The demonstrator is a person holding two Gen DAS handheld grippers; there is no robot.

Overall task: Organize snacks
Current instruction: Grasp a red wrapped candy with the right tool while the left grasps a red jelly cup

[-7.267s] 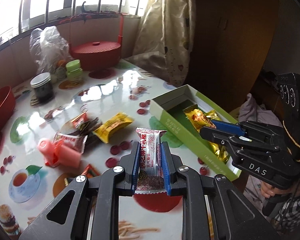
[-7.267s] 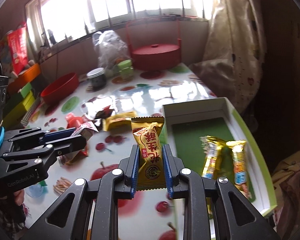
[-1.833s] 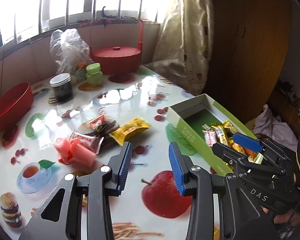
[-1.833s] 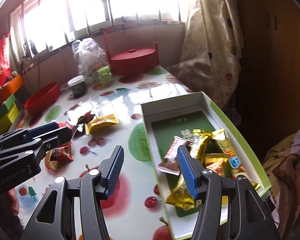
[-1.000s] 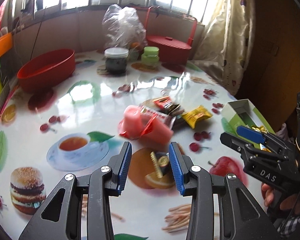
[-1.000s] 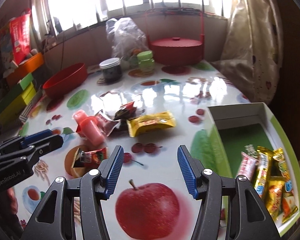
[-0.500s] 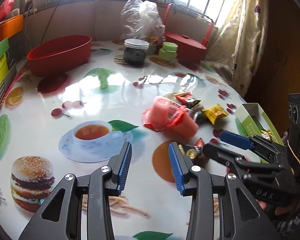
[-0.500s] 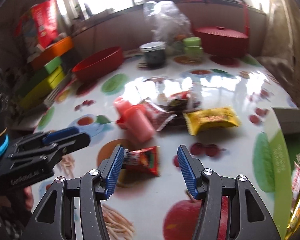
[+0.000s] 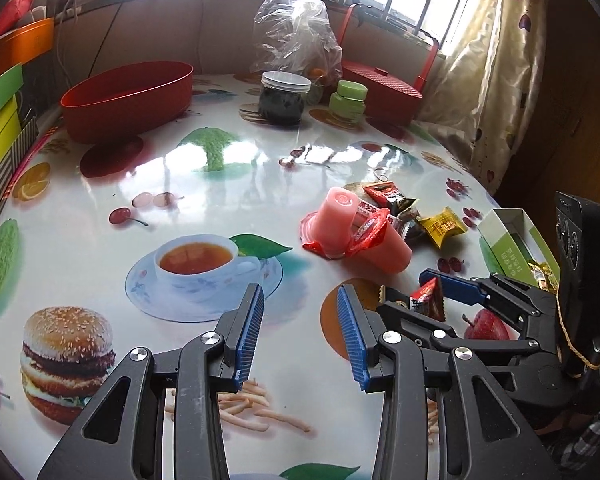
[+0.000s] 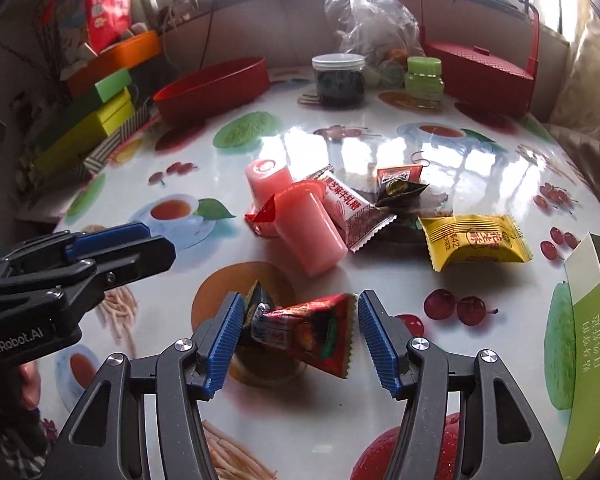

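Jaws of the right gripper stand wide on either side of a small red foil snack packet lying on the glossy fruit-printed tablecloth; the blue pads bracket it without visibly pressing, so this looks like the lining-up just before a pinch. The packet lies crosswise between the fingers, which suits a grip across its puffed body rather than its crimped ends. A dark end of a second wrapper peeks out at its left, touching it, so closing could catch both.

The left gripper hangs open and empty above the table, just beside the right one, likely waiting its turn. Further back sits the loose pile: two pink plastic jelly cups on their sides, a white-and-red striped sachet, a dark triangular wrapper and a yellow pillow-shaped biscuit packet. The green-and-white cardboard box, at the table's right edge, appears to be where they go.
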